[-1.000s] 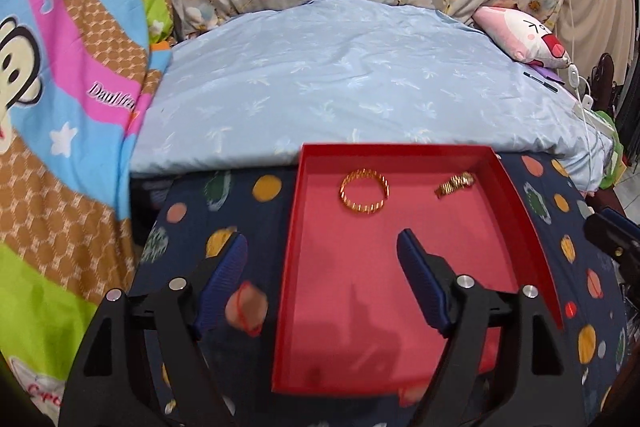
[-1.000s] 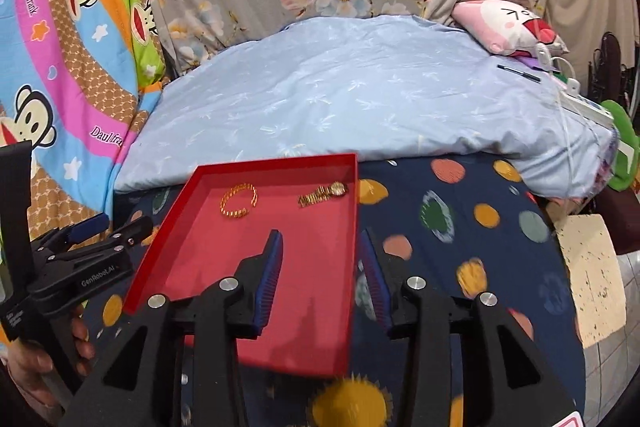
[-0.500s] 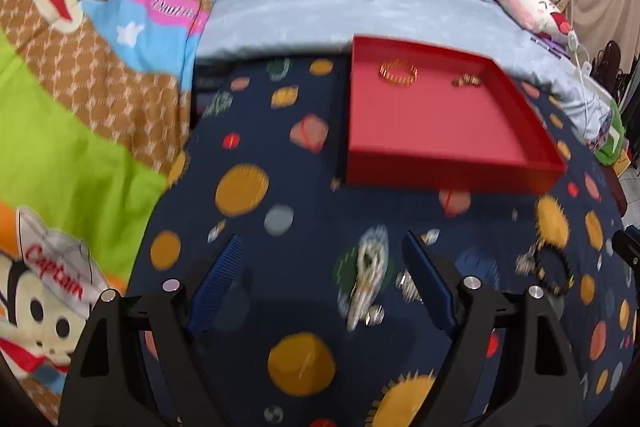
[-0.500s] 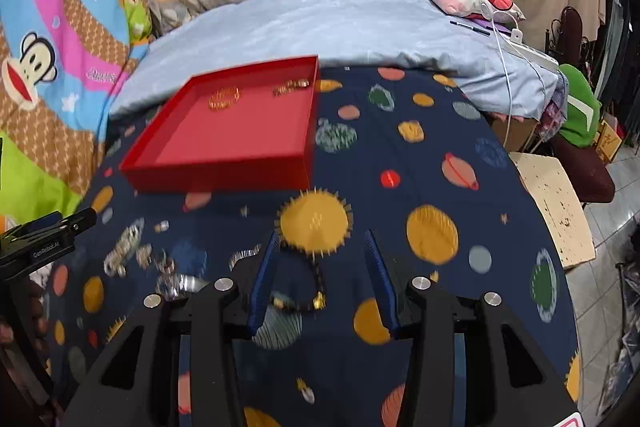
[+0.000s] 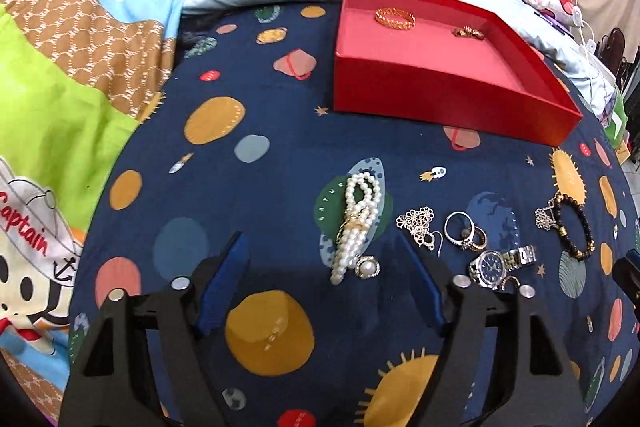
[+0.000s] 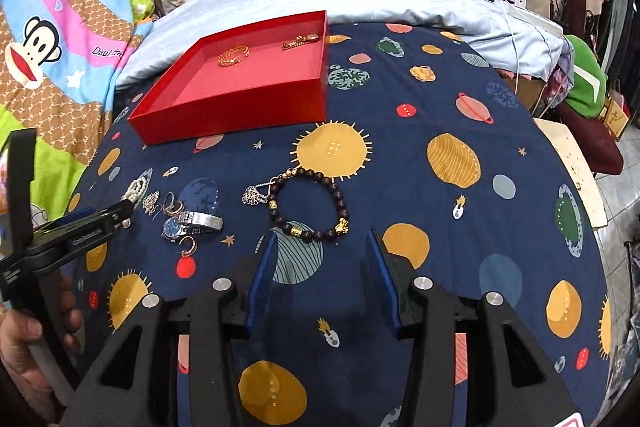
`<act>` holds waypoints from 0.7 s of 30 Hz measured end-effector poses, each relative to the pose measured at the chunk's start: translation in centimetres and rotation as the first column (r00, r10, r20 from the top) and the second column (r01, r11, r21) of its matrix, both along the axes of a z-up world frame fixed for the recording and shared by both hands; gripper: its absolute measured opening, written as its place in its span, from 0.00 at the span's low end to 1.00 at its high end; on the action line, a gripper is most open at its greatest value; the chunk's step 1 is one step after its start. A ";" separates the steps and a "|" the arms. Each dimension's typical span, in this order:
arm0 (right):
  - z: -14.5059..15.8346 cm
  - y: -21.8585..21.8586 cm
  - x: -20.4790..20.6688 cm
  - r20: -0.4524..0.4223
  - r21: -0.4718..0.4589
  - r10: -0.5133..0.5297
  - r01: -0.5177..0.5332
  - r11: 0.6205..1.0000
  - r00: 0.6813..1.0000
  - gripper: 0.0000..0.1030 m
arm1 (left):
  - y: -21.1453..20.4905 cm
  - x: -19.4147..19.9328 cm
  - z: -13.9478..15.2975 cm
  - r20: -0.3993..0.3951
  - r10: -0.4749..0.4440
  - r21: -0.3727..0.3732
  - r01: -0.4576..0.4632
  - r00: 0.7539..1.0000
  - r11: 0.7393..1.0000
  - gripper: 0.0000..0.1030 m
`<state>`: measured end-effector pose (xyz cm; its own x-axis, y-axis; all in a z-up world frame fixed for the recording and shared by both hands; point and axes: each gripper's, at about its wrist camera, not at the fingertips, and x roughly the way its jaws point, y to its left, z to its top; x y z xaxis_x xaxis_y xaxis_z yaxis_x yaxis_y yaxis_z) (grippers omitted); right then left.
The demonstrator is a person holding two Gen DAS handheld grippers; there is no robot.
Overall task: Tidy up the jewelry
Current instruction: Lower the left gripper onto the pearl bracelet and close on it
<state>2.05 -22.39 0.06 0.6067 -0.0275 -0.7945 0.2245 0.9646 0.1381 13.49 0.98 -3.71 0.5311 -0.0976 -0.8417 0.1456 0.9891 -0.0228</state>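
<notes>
Tools first: left tool (image 5: 324,281), jaws just narrowing, stands spread and empty before the pearl strand (image 5: 356,223); right tool (image 6: 320,277), just widening, spread before the beaded bracelet (image 6: 310,207). Beads could roll from a shallow pinch. Beyond sits the red tray (image 6: 240,115).

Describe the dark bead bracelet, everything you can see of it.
The bracelet is a loop of round, dark brown beads, wood by the look, broken up by a few gold-coloured beads and a small gold charm at its lower right. It lies flat and open in a ring on the navy planet-print cloth, just ahead of the right gripper, whose pads do not touch it. A silver filigree piece sits against its left side.
</notes>
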 end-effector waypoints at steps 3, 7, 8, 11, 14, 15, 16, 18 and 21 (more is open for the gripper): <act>-0.1 0.1 0.1 -0.003 0.002 0.000 0.000 1.000 1.000 0.46 | -0.3 0.4 -0.6 -0.010 -0.005 0.000 0.005 1.000 1.000 0.61; -0.4 0.1 0.4 -0.008 0.006 0.002 -0.002 1.000 1.000 0.46 | -0.7 0.4 -0.6 0.008 -0.012 0.010 0.012 1.000 1.000 0.53; -0.5 0.1 0.5 -0.010 0.007 0.003 -0.002 1.000 1.000 0.46 | -0.8 0.4 -0.6 0.010 -0.016 0.009 0.016 1.000 1.000 0.50; -0.7 0.3 0.6 -0.015 0.011 0.010 -0.010 1.000 1.000 0.46 | -1.0 0.5 -0.4 0.013 -0.030 0.001 0.030 0.999 1.000 0.36; -0.9 0.6 0.8 -0.022 0.015 0.019 -0.019 1.000 1.000 0.46 | -1.4 0.3 -0.3 0.013 -0.046 -0.004 0.046 0.999 0.999 0.26; -1.0 0.7 0.8 -0.023 0.017 0.024 -0.024 1.000 0.999 0.46 | -1.5 0.2 -0.3 0.014 -0.052 -0.005 0.052 0.999 0.999 0.22; -1.0 0.8 0.9 -0.024 0.017 0.027 -0.027 0.999 0.999 0.46 | -1.5 0.1 -0.3 0.013 -0.054 -0.008 0.054 0.998 0.998 0.17; -1.1 1.1 0.9 -0.025 0.019 0.037 -0.036 0.999 0.999 0.46 | -1.5 0.0 -0.2 0.009 -0.059 -0.019 0.059 0.998 0.998 0.14; -1.2 1.6 1.1 -0.029 0.022 0.061 -0.060 0.998 0.998 0.46 | -1.2 -0.3 0.0 0.000 -0.055 -0.039 0.055 0.998 0.998 0.13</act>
